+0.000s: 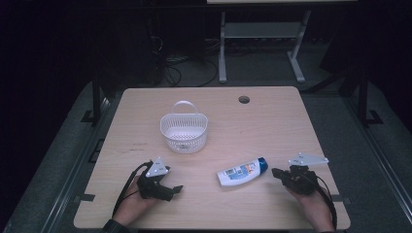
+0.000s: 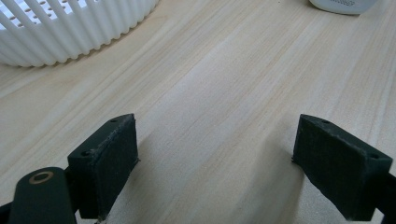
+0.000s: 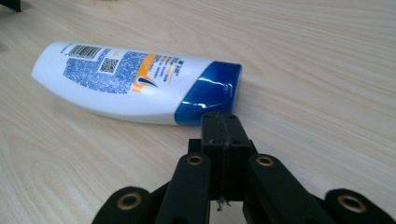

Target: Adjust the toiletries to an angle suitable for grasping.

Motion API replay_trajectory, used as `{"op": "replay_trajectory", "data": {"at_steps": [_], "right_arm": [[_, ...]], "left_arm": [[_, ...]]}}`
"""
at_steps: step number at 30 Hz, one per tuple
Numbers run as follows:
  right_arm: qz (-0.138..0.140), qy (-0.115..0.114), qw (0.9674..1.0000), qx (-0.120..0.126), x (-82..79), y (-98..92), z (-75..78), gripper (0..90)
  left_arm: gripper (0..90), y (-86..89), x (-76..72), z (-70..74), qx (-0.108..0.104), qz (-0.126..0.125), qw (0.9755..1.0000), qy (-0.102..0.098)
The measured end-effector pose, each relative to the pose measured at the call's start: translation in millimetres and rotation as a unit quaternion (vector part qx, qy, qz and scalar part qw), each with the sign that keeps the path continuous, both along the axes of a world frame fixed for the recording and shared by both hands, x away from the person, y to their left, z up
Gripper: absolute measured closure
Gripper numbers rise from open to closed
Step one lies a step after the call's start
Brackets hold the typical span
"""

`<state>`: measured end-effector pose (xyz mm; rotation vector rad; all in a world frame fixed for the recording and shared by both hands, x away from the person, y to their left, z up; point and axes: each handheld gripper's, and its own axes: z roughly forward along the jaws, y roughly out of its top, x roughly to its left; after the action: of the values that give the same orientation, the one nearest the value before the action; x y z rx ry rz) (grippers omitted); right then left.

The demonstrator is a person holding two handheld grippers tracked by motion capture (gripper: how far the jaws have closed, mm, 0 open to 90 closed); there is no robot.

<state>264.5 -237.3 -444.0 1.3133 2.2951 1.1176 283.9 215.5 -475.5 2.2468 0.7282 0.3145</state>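
A white shampoo bottle point(image 1: 242, 171) with a blue cap lies on its side on the wooden table point(image 1: 272, 126), label up. In the right gripper view the bottle point(image 3: 121, 79) lies just ahead of my right gripper point(image 3: 225, 122), whose pads are pressed together with nothing between them, close to the blue cap point(image 3: 210, 93). The right gripper point(image 1: 277, 172) sits to the right of the bottle in the high view. My left gripper point(image 1: 178, 189) rests near the front left; its jaws stand wide apart over bare wood point(image 2: 215, 140). A white slatted basket point(image 1: 184, 130) stands behind.
The basket wall point(image 2: 70, 28) fills the upper left of the left gripper view. A round cable hole point(image 1: 244, 99) is near the table's far edge. Beyond the table stand a desk frame point(image 1: 262, 43) and floor cables point(image 1: 184, 68).
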Motion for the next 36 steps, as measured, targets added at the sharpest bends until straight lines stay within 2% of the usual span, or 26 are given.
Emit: {"op": "replay_trajectory", "data": {"at_steps": [13,18,22,36], "right_arm": [[0.006,0.007,1.0,-0.004,12.1,8.6,-2.8,89.4],[0.001,0.016,0.9999,-0.005,17.3,8.5,-6.2,89.4],[0.002,0.017,0.9998,-0.006,21.8,10.9,-7.1,89.4],[0.0,0.009,0.9999,-0.012,40.7,21.2,-5.8,89.3]], "left_arm": [[12.9,0.0,0.1,0.0,0.0,0.0,1.0,0.0],[12.9,-0.1,0.0,-0.2,-0.002,0.001,1.0,0.0],[12.9,-0.8,-0.4,-0.7,-0.007,0.005,1.0,0.0],[12.9,-0.4,0.0,-0.4,-0.003,0.002,1.0,-0.001]]}}
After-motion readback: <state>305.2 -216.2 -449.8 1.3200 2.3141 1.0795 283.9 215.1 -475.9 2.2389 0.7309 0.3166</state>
